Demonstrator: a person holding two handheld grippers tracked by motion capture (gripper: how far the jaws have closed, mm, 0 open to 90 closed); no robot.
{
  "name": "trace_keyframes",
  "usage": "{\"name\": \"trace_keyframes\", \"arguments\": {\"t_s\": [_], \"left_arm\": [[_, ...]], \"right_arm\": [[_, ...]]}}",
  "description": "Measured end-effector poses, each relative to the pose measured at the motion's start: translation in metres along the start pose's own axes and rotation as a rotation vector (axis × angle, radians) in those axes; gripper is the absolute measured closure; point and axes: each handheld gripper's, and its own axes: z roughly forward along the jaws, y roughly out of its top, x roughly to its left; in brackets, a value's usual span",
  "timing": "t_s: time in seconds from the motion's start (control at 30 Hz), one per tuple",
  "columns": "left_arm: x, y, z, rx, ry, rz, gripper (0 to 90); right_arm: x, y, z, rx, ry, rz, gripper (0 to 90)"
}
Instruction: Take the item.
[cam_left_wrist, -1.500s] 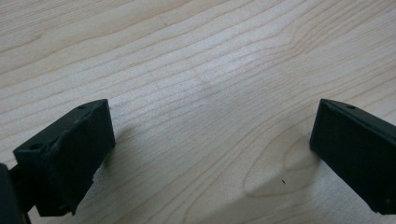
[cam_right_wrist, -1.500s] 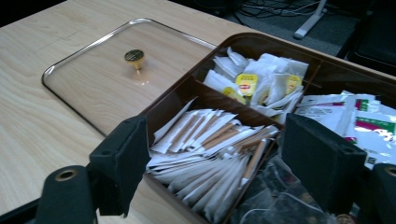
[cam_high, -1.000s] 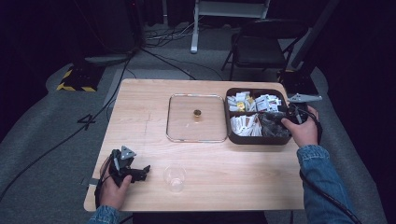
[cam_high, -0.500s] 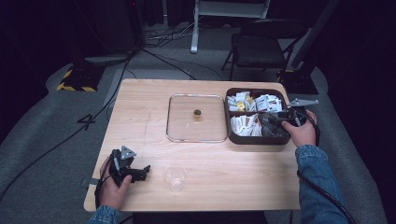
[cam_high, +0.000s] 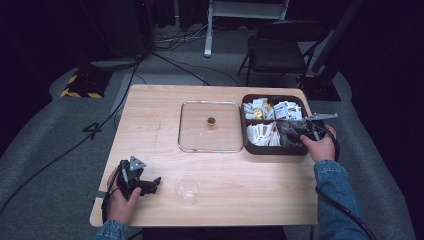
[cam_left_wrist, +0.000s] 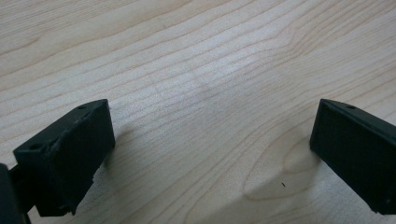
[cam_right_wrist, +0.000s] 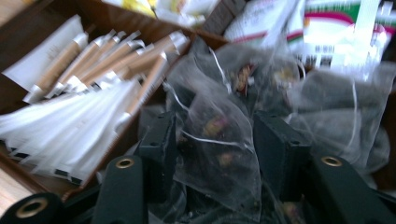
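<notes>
One clear tea bag (cam_right_wrist: 217, 140) sits between the right gripper (cam_right_wrist: 215, 140)'s part-spread jaws, not yet pinched.

Your left gripper (cam_high: 150, 185) rests low in your left hand (cam_high: 120, 200), jaws spread wide. Your right gripper (cam_high: 294, 131), arm outstretched, has jaws partly closed around a mesh sachet (cam_right_wrist: 217, 140).

In the right gripper view, the clear tea bag (cam_right_wrist: 217, 154) between the jaws is blurred, its contents unreadable. Printed packets (cam_right_wrist: 336, 32) beyond the jaws are cut off by the top edge. In the high view, the small object (cam_high: 211, 121) on the glass lid (cam_high: 195, 135) is too small to identify.
</notes>
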Motion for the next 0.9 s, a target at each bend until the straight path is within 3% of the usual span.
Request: {"name": "trace_keyframes", "arguments": {"t_s": [0.2, 0.37, 0.63, 0.77, 0.9], "left_arm": [[0.0, 0.0, 0.0, 0.0, 0.0, 0.001, 0.2], [0.0, 0.0, 0.0, 0.0, 0.0, 0.0, 0.2], [0.0, 0.0, 0.0, 0.0, 0.0, 0.001, 0.2], [0.0, 0.0, 0.0, 0.0, 0.0, 0.0, 0.2], [0.0, 0.0, 0.0, 0.001, 0.0, 0.002, 0.2]], "right_arm": [[0.002, -0.003, 0.002, 0.033, -0.016, 0.01, 63.3], [0.005, -0.001, 0.001, 0.036, -0.039, -0.008, 66.6], [0.004, -0.001, -0.008, -0.022, -0.04, 0.006, 70.1], [0.004, 0.001, -0.015, -0.061, 0.009, 0.026, 70.7], [0.007, 0.004, -0.022, -0.09, 0.025, 0.026, 70.8]]}}
